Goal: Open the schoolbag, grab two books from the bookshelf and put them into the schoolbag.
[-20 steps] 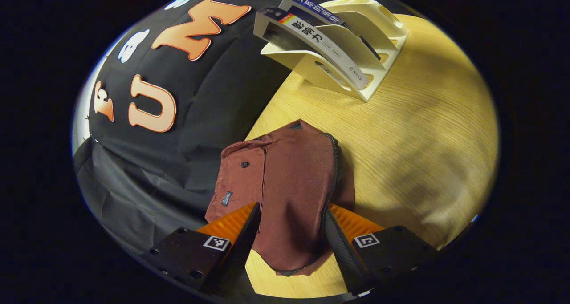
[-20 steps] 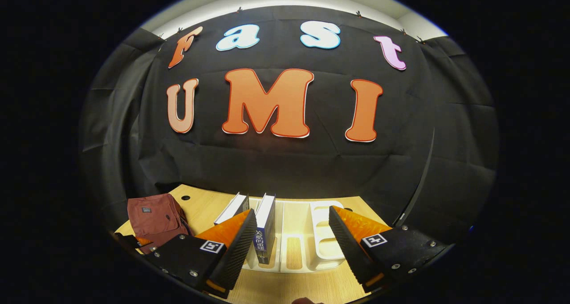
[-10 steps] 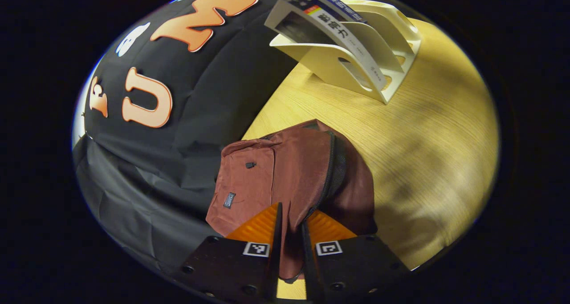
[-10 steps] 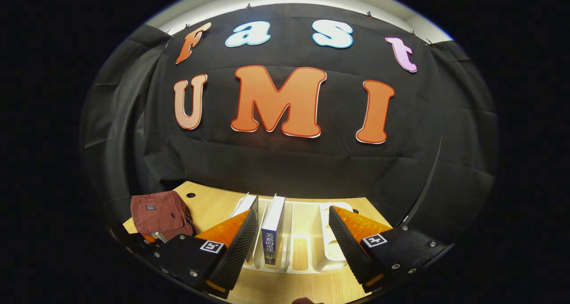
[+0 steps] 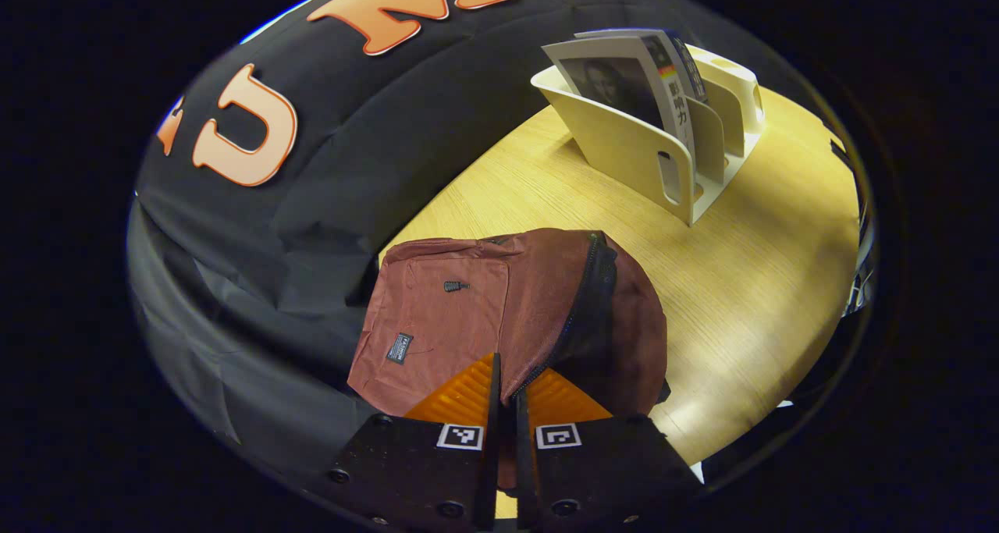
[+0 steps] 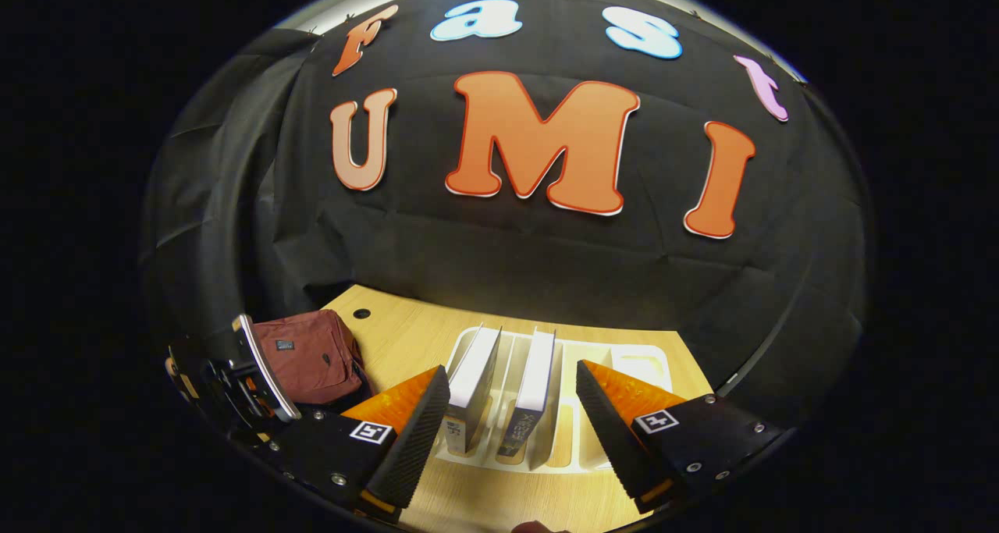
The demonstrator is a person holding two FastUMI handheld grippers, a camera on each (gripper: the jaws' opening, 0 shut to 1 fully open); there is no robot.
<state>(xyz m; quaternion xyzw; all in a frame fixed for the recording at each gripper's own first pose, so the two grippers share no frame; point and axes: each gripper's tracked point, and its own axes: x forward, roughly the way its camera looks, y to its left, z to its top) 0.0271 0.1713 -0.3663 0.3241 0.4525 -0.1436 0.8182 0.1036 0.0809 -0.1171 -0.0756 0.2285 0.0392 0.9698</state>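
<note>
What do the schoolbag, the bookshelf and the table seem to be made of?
The schoolbag looks like matte woven fabric: it creases softly and has a zipper. The bookshelf appears to be smooth moulded plastic, cream, with rounded edges and cut slots. The table shows light wood grain; whether solid wood or laminate cannot be told.

A recording booth: black cloth wall (image 6: 499,275) draped behind a bare light-wood table (image 5: 749,283).

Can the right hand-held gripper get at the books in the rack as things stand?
Probably yes. The right hand-held gripper is open and faces the rack with two upright books between its fingers' lines; nothing lies in between.
</note>
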